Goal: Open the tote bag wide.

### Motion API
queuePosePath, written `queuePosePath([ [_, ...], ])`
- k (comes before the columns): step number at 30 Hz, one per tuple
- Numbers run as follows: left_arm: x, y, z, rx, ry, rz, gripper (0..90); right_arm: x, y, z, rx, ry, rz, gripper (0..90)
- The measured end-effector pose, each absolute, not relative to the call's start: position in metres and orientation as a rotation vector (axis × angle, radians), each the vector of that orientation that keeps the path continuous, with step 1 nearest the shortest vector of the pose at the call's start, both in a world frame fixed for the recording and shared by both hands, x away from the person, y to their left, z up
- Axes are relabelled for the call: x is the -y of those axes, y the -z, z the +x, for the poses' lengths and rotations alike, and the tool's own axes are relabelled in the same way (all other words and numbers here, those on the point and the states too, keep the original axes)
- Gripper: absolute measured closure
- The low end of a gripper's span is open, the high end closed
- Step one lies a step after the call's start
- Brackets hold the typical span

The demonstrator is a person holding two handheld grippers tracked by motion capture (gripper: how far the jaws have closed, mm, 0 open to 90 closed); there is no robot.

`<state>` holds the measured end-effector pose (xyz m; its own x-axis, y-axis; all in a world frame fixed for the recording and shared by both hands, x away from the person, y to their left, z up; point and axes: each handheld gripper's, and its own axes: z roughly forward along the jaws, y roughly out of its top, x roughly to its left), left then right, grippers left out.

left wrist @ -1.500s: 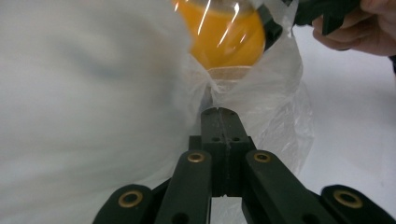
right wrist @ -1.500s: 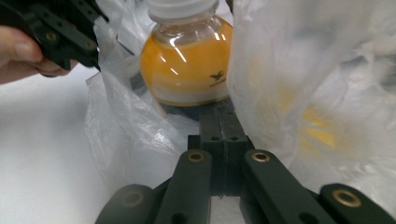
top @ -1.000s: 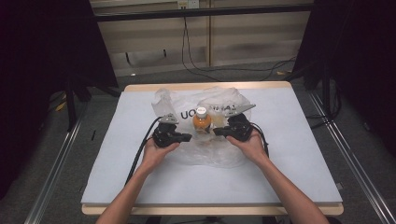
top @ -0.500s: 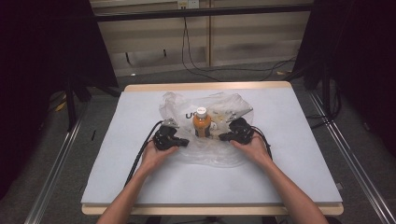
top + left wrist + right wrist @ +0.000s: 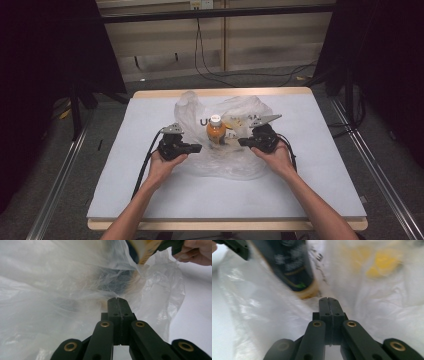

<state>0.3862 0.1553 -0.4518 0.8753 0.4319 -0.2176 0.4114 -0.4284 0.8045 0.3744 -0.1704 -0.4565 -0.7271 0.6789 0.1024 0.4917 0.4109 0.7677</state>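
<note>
Your left gripper (image 5: 196,148) has its jaws pressed flat together in its own view, with a thin film of the clear plastic bag (image 5: 50,290) running across the tips, so you appear to be pinching the bag's edge rather than anything solid. Your right gripper (image 5: 244,142) reads the same way: jaws fully closed, bag film (image 5: 387,302) bunched around the tips. The two tools sit well apart, one on each side of the bag (image 5: 225,160), both pointing inward toward the middle.

Between them an orange drink bottle (image 5: 215,131) with a white cap stands upright, seemingly inside the bag or on its spread plastic, on the white table (image 5: 150,195). A yellow item (image 5: 384,263) lies blurred behind the film; what it is cannot be told.

As a judgement, you are midway: both sides of the bag are gripped and held apart around the bottle, but the bag is neither lifted nor gathered closed over it.
</note>
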Motion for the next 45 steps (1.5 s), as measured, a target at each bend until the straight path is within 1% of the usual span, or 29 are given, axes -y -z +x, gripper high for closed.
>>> queuePosePath([
  [7, -0.164, 0.431, 0.37, -0.549, -0.069, 2.029, 90.0, 0.176, 0.434, 0.362, -2.377, -1.347, 0.996, 90.0],
  [11, -0.168, 0.418, 0.373, -0.545, -0.073, 1.975, 90.0, 0.183, 0.407, 0.358, -2.293, -1.48, 0.985, 90.0],
  [12, -0.168, 0.418, 0.373, -0.545, -0.073, 1.975, 90.0, 0.183, 0.407, 0.358, -2.293, -1.48, 0.985, 90.0],
  [13, -0.168, 0.414, 0.375, -0.543, -0.07, 1.948, 90.0, 0.183, 0.398, 0.358, -2.276, -1.511, 0.971, 90.0],
  [16, -0.164, 0.399, 0.378, -0.512, -0.081, 1.905, 90.0, 0.183, 0.388, 0.361, -2.257, -1.534, 0.956, 90.0],
  [19, -0.159, 0.39, 0.38, -0.499, -0.108, 1.917, 90.0, 0.181, 0.381, 0.363, -2.251, -1.543, 0.945, 90.0],
  [22, -0.149, 0.37, 0.387, -0.454, -0.126, 1.925, 90.0, 0.177, 0.361, 0.369, -2.226, -1.58, 0.896, 90.0],
  [24, -0.146, 0.365, 0.39, -0.435, -0.141, 1.932, 90.0, 0.176, 0.355, 0.372, -2.221, -1.587, 0.888, 90.0],
  [25, -0.142, 0.357, 0.397, -0.441, -0.161, 1.944, 90.0, 0.174, 0.346, 0.38, -2.213, -1.584, 0.887, 90.0],
  [28, -0.138, 0.353, 0.408, -0.458, -0.186, 1.981, 90.0, 0.171, 0.341, 0.391, -2.223, -1.542, 0.899, 90.0],
  [29, -0.132, 0.355, 0.419, -0.467, -0.162, 2.006, 90.0, 0.167, 0.342, 0.405, -2.233, -1.507, 0.916, 90.0],
  [30, -0.132, 0.355, 0.419, -0.467, -0.162, 2.006, 90.0, 0.166, 0.343, 0.412, -2.242, -1.496, 0.926, 90.0],
  [32, -0.125, 0.361, 0.426, -0.466, -0.174, 2.059, 90.0, 0.162, 0.351, 0.425, -2.256, -1.441, 0.96, 90.0],
  [33, -0.121, 0.366, 0.43, -0.472, -0.165, 2.093, 90.0, 0.162, 0.351, 0.425, -2.256, -1.441, 0.96, 90.0],
  [34, -0.117, 0.373, 0.434, -0.5, -0.18, 2.121, 90.0, 0.159, 0.364, 0.435, -2.291, -1.411, 0.997, 90.0],
  [35, -0.111, 0.388, 0.439, -0.515, -0.158, 2.159, 90.0, 0.158, 0.372, 0.437, -2.302, -1.408, 1.015, 90.0],
  [37, -0.108, 0.402, 0.441, -0.52, -0.167, 2.196, 90.0, 0.155, 0.389, 0.438, -2.345, -1.388, 1.031, 90.0],
  [38, -0.108, 0.402, 0.441, -0.52, -0.167, 2.196, 90.0, 0.153, 0.397, 0.437, -2.377, -1.353, 1.017, 90.0],
  [39, -0.108, 0.413, 0.44, -0.52, -0.145, 2.23, 90.0, 0.151, 0.404, 0.435, -2.414, -1.32, 1.018, 90.0],
  [42, -0.106, 0.426, 0.439, -0.487, -0.157, 2.31, 90.0, 0.149, 0.423, 0.431, -2.474, -1.261, 1.022, 90.0],
  [43, -0.105, 0.431, 0.438, -0.507, -0.13, 2.298, 90.0, 0.149, 0.43, 0.429, -2.484, -1.225, 1.028, 90.0],
  [45, -0.103, 0.438, 0.438, -0.508, -0.125, 2.336, 90.0, 0.15, 0.44, 0.428, -2.508, -1.218, 1.048, 90.0],
])
